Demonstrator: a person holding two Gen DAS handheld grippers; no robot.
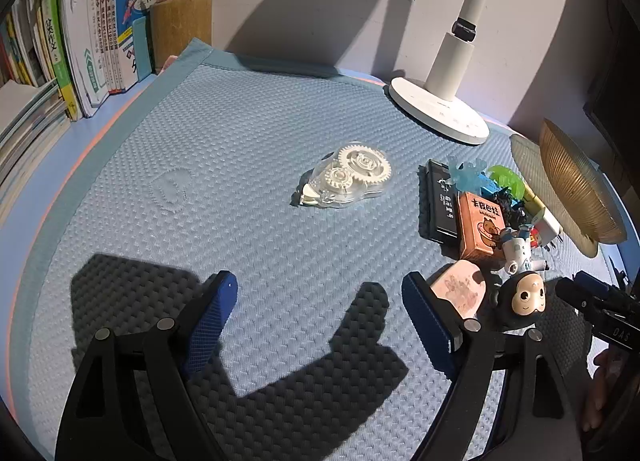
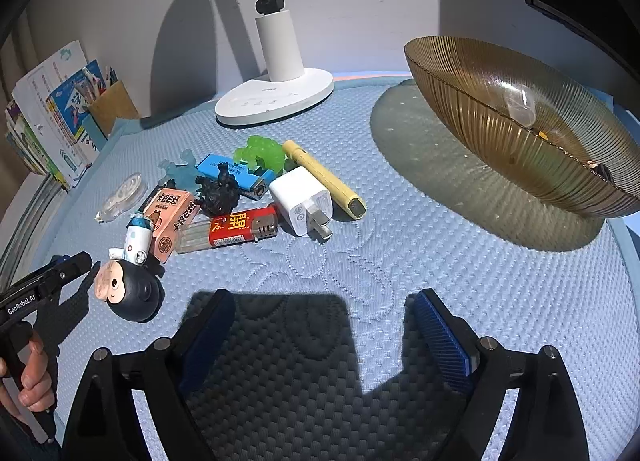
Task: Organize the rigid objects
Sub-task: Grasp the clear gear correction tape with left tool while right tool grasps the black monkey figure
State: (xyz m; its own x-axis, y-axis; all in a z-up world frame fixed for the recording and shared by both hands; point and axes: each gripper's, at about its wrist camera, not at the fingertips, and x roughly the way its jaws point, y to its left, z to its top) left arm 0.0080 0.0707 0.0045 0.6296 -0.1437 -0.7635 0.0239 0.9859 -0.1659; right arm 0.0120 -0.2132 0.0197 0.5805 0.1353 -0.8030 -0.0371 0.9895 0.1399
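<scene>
A pile of small things lies on the blue mat: a white charger [image 2: 300,201], a red lighter [image 2: 244,227], a yellow pen [image 2: 324,179], an orange box [image 2: 170,219] and a monkey-head figure [image 2: 128,293]. A clear correction tape [image 1: 348,175] lies apart, left of the pile. An amber ribbed glass bowl [image 2: 520,133] stands at the right. My left gripper [image 1: 320,285] is open over bare mat, short of the tape, with a pink eraser [image 1: 460,287] just outside its right finger. My right gripper [image 2: 324,297] is open and empty, nearer than the charger.
A white lamp base [image 2: 276,101] stands at the back, between pile and bowl. Books [image 1: 80,41] and a pen holder [image 1: 182,25] line the back left. The bowl holds a few small items. A hand [image 2: 32,377] grips the left tool.
</scene>
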